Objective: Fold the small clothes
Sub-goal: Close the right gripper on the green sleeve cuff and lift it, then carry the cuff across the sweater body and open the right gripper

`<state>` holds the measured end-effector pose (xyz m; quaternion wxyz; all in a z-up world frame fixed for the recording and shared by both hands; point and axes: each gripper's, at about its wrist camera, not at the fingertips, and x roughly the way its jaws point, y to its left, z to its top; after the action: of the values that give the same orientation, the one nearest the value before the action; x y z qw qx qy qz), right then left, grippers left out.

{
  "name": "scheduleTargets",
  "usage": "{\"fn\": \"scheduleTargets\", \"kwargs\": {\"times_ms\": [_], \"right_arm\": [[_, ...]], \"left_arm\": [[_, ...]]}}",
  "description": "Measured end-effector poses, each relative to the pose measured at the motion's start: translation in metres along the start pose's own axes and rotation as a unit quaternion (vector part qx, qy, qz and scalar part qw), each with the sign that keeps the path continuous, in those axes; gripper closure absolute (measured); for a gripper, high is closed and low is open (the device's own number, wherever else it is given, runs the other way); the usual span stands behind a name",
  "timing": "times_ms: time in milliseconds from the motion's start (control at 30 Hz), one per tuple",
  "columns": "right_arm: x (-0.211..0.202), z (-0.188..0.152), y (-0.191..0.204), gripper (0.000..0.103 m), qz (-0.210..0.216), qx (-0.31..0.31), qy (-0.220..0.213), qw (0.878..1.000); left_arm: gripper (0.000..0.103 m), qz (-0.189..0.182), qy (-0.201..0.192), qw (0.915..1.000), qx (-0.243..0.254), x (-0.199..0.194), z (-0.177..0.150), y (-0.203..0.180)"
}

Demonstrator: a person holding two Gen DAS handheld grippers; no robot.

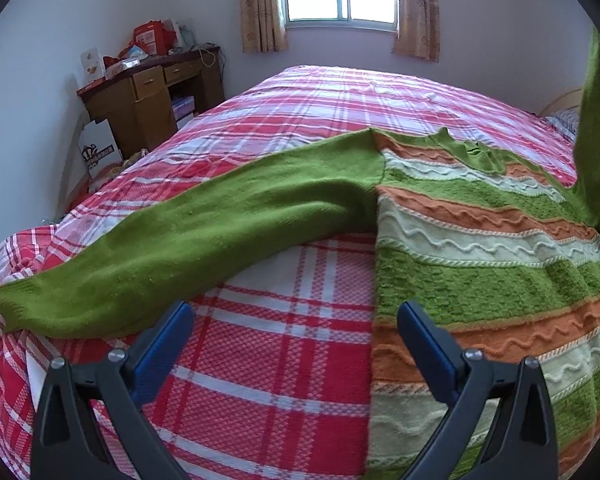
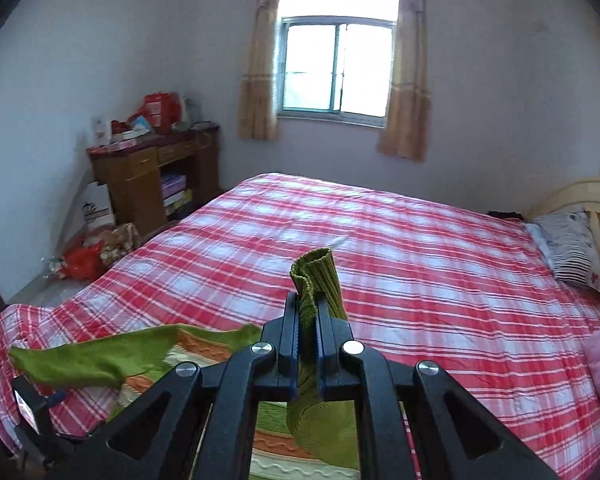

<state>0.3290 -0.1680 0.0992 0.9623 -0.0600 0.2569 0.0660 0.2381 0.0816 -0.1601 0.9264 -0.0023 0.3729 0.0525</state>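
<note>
Across the plaid bed [image 1: 284,360] the striped sweater [image 1: 480,240] lay mostly unfolded: right tool [image 2: 309,312] clamped one green cuff [image 2: 316,276] aloft, left tool [image 1: 296,320] gaped empty near the other sleeve [image 1: 204,236]

A red plaid bedsheet [image 2: 420,264] covers the bed. Far left, a cluttered wooden counter [image 2: 148,184] stands against the wall. A curtained window [image 2: 336,68] sits beyond; a pillow [image 2: 572,252] lies far right.
</note>
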Motion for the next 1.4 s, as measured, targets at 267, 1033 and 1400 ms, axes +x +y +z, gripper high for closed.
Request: {"fn": "scheduleTargets", "kwargs": {"times_ms": [267, 1033, 1400], "right_arm": [[0.079, -0.047, 0.076, 0.097, 0.059, -0.028, 0.053, 0.996], [0.087, -0.207, 0.024, 0.038, 0.073, 0.000, 0.149, 0.986], [0.071, -0.254, 0.031, 0.034, 0.088, -0.015, 0.137, 0.987]], "left_arm": [[0.000, 0.003, 0.010, 0.9999, -0.003, 0.006, -0.007, 0.007], [0.005, -0.156, 0.014, 0.9877, -0.002, -0.010, 0.061, -0.038], [0.006, -0.055, 0.086, 0.9947, 0.004, 0.063, 0.064, -0.089]]}}
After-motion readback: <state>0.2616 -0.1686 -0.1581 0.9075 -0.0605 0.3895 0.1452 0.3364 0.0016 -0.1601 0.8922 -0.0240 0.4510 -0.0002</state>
